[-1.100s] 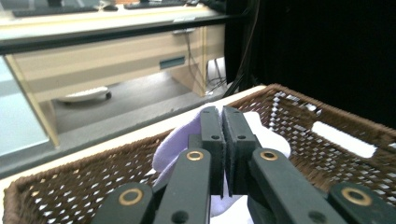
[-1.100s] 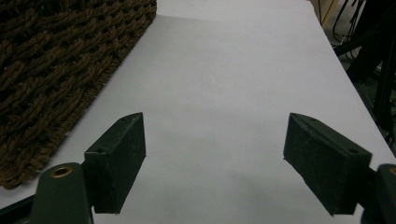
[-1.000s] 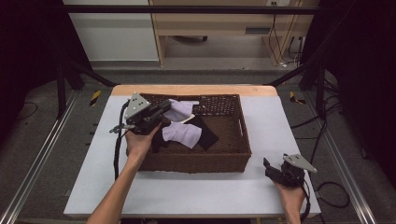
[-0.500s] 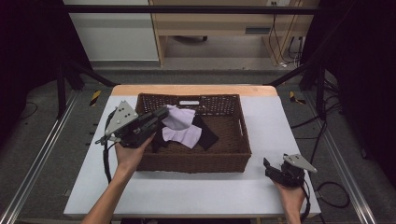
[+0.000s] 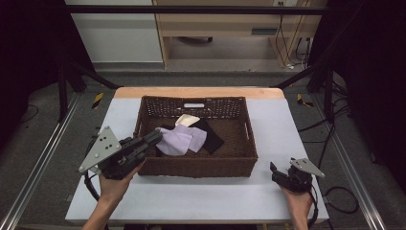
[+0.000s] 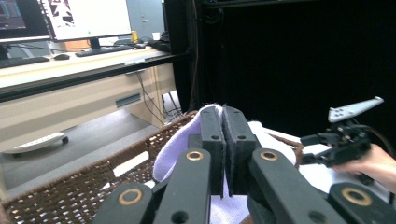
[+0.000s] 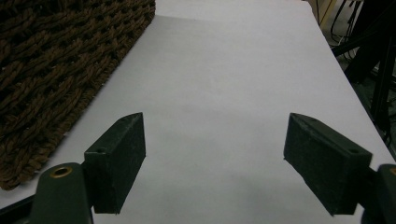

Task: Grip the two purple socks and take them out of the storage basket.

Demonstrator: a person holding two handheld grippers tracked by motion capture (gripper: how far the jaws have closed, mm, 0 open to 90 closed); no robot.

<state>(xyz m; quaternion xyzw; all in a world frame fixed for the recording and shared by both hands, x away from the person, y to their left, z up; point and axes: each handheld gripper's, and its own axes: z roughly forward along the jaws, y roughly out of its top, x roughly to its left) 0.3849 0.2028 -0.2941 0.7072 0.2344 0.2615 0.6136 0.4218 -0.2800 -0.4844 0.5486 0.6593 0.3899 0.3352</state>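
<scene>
A brown wicker basket [image 5: 196,168] stands mid-table and holds a lavender cloth [image 5: 179,140], a black cloth [image 5: 211,137] and a cream cloth [image 5: 186,120]. My left gripper [image 5: 154,138] reaches over the basket's left wall and is shut on one end of the lavender cloth. In the left gripper view the jaws [image 6: 223,140] press together with the lavender cloth [image 6: 170,149] bulging out beside them. My right gripper [image 5: 276,171] rests on the white table by the basket's front right corner. Its jaws [image 7: 215,158] stand wide open with nothing between them.
The white table [image 5: 210,196] has bare room in front of the basket and to both sides. The basket wall [image 7: 51,60] lies just left of the right jaws. A wooden desk [image 6: 70,88] stands beyond the far edge, and dark frame posts flank the table.
My left gripper has drawn back to the left and toward the person, pulling the lavender cloth to the basket's left wall. The right gripper has stayed put.
</scene>
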